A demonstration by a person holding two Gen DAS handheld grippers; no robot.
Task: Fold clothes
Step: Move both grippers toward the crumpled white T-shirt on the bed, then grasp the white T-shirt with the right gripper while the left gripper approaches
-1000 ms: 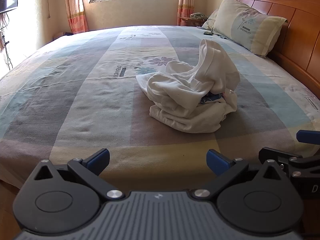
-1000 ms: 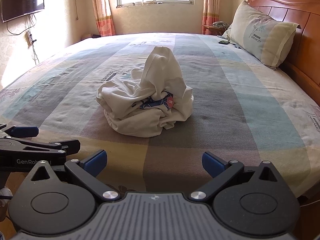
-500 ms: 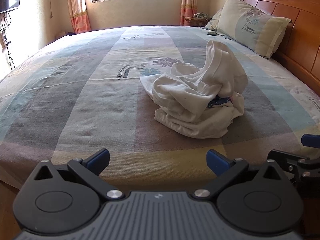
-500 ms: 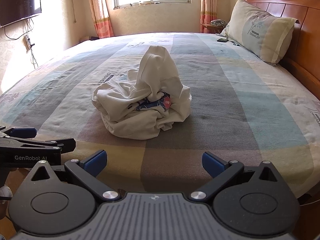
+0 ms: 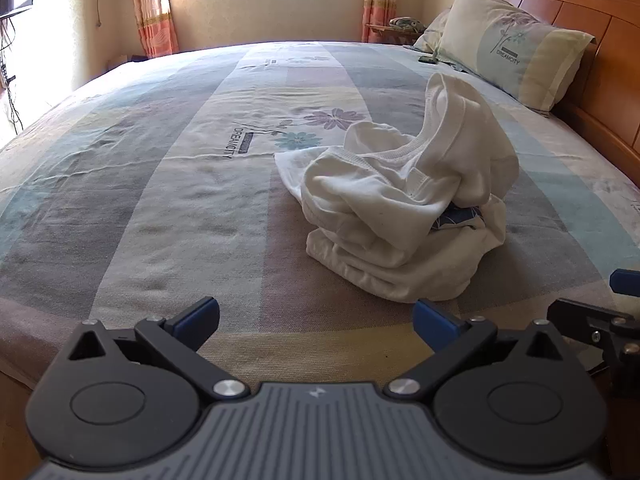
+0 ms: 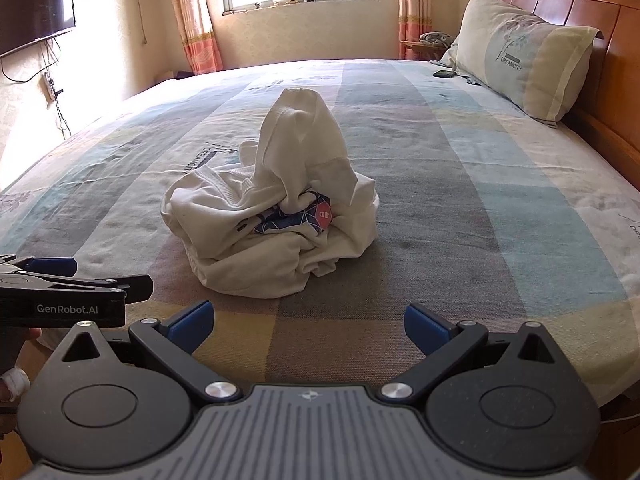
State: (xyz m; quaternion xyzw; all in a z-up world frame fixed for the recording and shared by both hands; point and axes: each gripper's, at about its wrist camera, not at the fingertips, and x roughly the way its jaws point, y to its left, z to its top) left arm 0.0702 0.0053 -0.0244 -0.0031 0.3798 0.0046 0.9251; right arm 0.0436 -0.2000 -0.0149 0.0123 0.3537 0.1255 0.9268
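White shirt (image 5: 404, 216) lies crumpled in a heap on the bed (image 5: 168, 184), one part standing up in a peak, blue-and-red print showing in the folds. Left gripper (image 5: 316, 316) at the near bed edge, fingers wide apart, empty. Right gripper (image 6: 306, 316) just beside it, fingers also spread, holding nothing. Pillow (image 6: 524, 48) leans on the wooden headboard (image 6: 600, 12).
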